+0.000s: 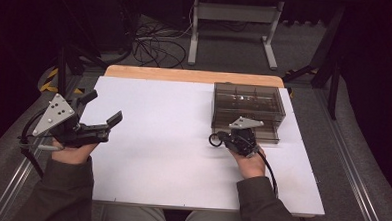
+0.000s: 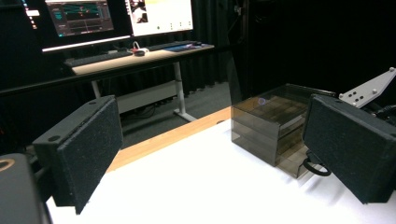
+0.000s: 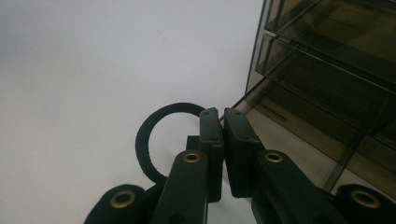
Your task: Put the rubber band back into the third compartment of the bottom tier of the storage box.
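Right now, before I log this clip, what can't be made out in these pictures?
- Ring: right gripper view, its near side hidden behind the right gripper; the shut jaws hide whether it is pinched.
- Drawer box: high view, contents too dark and small behind smoked plastic.
- Drawer box, right gripper view: cut off by the top and right edges.
- Monitors: left gripper view, screen text too blurred to read.
- Left gripper: open, holding nothing.

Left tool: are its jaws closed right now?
No, the left tool stands wide open in its own view, table and drawer box visible between the jaws.
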